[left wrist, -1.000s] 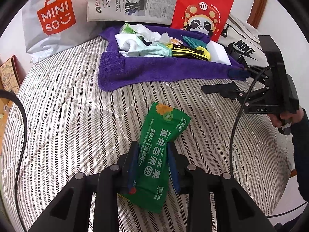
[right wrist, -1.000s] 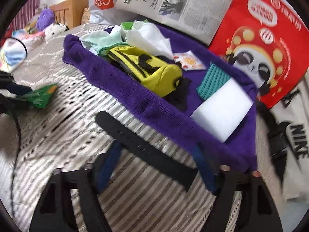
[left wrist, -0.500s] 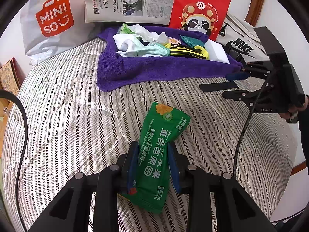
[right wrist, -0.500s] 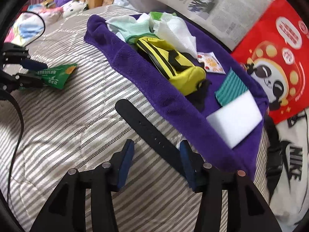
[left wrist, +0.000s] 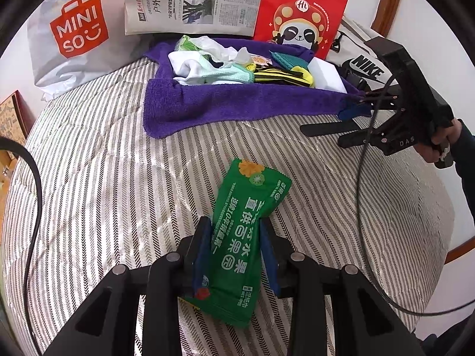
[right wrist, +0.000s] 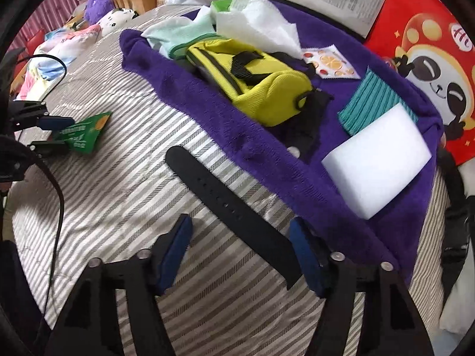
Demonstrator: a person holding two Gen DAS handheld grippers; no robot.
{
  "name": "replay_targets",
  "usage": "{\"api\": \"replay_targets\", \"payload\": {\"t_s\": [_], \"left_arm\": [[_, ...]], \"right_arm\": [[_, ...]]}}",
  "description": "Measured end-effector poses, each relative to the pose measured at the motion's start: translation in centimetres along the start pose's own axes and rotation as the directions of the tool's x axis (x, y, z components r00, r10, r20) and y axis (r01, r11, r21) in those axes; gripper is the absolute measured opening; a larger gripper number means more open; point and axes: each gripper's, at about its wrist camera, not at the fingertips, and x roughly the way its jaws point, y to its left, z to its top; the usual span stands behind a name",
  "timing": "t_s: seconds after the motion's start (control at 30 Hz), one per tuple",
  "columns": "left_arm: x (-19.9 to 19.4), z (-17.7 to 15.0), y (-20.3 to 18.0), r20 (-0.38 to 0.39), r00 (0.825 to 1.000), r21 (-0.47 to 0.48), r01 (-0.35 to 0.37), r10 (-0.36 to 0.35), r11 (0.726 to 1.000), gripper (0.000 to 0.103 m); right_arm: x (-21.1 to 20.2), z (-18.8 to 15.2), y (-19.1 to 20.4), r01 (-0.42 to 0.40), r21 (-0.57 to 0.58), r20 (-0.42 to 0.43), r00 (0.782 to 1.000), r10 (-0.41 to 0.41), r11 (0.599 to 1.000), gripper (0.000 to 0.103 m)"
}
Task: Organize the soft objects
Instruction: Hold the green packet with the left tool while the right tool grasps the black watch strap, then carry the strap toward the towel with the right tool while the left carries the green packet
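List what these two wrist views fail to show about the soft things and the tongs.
- Green wet-wipe pack, left wrist view: its sides hidden by the left tongs shut on it.
- Black strap, right wrist view: its near end is hidden behind a pad of the right tongs, which are opening around it.
- Clothes under the yellow bag, right wrist view: covered.
- Black Nike bag strap, right wrist view: cut by the lens edge.

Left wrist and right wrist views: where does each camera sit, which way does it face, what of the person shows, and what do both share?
Left wrist: on the left gripper, looking down its fingers over the striped bed; pads press the green packet; a hand holds the right gripper.
Right wrist: on the right gripper, jaws opening astride the black strap; no hand visible.
Shared: packet, strap, purple towel, white sponge.
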Motion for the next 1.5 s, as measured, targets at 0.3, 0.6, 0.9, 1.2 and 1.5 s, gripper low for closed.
{"api": "replay_targets", "payload": {"t_s": [0.3,0.6,0.9,1.2,1.5], "left_arm": [[0.0,-0.1,0.0,0.004,1.000,0.000,0.006,-0.006,1.000,0.032],[0.0,-0.2,-0.2,0.001,1.000,0.006,0.004,-0.004,1.000,0.033],[0.2,0.0,-0.2,-0.003,1.000,0.002,0.001,-0.001,1.000,0.033],[0.2,0.0,-0.3,-0.004,1.000,0.009,-0.006,0.006,1.000,0.034],[0.3,0.1,-0.3,-0.018,1.000,0.010,-0.014,0.015,1.000,0.034]], "right_arm": [[-1.3,-1.4,4.5,-0.002,-0.104,-0.076,0.997,-0.006,0.995,0.022],[-1.0,0.7,5.9,0.043,-0.011,0.014,0.999,-0.043,0.999,0.022],[-1.5,-0.8,5.2,0.070,0.107,0.008,0.997,-0.071,0.992,0.020],[-3.7,-7.4,4.1,0.074,0.389,0.029,0.995,-0.092,0.918,0.020],[-3.0,-6.9,4.5,0.121,0.367,0.050,0.988,-0.149,0.922,0.022]]}}
